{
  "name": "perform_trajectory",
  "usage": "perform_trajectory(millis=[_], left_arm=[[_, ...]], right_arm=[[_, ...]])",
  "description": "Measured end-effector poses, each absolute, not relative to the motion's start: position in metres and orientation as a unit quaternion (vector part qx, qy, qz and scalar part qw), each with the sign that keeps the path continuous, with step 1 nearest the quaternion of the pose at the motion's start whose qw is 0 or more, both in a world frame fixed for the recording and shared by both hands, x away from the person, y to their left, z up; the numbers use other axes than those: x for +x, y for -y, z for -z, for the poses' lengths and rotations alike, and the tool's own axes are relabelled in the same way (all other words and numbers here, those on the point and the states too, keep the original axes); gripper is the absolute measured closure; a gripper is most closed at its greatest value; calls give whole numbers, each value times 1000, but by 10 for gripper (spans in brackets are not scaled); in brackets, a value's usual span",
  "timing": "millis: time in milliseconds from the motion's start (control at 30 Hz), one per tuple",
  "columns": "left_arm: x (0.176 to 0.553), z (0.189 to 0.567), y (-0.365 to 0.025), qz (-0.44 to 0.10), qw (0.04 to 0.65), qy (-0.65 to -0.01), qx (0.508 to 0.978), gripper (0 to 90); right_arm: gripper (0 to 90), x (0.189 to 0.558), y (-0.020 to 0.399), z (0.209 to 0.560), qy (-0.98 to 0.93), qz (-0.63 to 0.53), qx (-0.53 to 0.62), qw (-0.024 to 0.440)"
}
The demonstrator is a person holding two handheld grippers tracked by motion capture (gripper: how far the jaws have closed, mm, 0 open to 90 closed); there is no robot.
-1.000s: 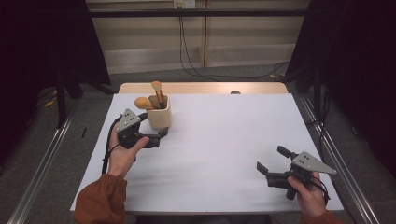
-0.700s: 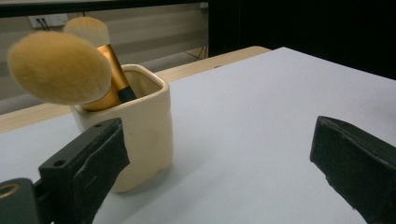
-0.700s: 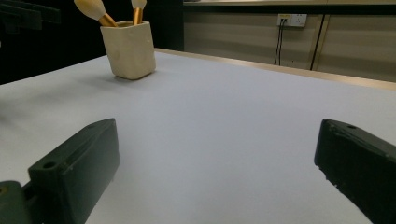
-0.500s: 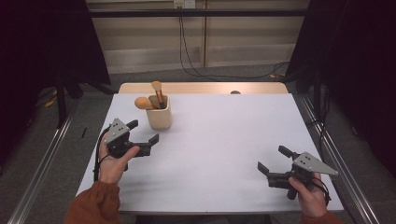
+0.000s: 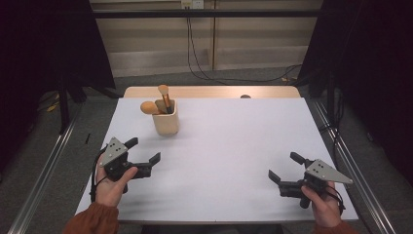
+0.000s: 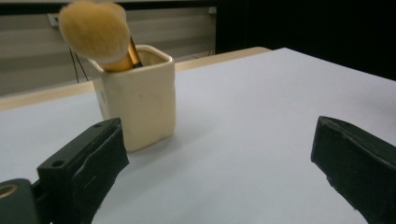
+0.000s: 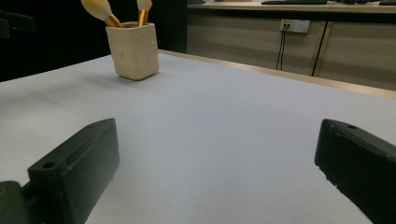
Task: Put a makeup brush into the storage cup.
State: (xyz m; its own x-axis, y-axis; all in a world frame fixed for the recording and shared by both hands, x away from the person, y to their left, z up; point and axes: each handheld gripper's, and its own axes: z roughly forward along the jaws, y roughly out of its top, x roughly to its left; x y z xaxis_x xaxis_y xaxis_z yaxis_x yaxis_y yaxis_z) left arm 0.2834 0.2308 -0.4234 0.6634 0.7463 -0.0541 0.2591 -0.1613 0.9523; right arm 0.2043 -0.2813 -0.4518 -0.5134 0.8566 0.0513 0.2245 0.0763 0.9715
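Both tools (image 5: 142, 158) (image 5: 283, 170) released, empty; risk of toppling brush cup (image 5: 165, 124) through careless left approach.

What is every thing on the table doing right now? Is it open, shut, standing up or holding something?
left gripper: open, holding nothing, near the cup
right gripper: open, holding nothing, low over the table
cup: standing upright, brushes inside
brushes: standing in the cup, bristle heads up, leaning
table: white top, bare between the grippers
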Motion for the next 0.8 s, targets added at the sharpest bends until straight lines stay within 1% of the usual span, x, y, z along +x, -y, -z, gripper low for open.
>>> perform_trajectory(millis=[133, 433, 600, 667, 800], left_arm=[[276, 428, -235, -230, 551, -337, 728, 30], [262, 434, -241, -229, 550, -334, 731, 29], [258, 436, -245, -232, 546, -341, 730, 28], [257, 435, -245, -232, 544, -334, 735, 28], [250, 431, -244, -240, 548, -330, 730, 28]], right_arm=[[0, 204, 282, 452, -676, -548, 400, 287], [0, 204, 283, 453, -675, -548, 403, 285], [0, 204, 283, 453, -673, -548, 406, 285], [0, 204, 283, 453, -674, -546, 407, 285], [0, 204, 283, 454, -677, -544, 405, 285]])
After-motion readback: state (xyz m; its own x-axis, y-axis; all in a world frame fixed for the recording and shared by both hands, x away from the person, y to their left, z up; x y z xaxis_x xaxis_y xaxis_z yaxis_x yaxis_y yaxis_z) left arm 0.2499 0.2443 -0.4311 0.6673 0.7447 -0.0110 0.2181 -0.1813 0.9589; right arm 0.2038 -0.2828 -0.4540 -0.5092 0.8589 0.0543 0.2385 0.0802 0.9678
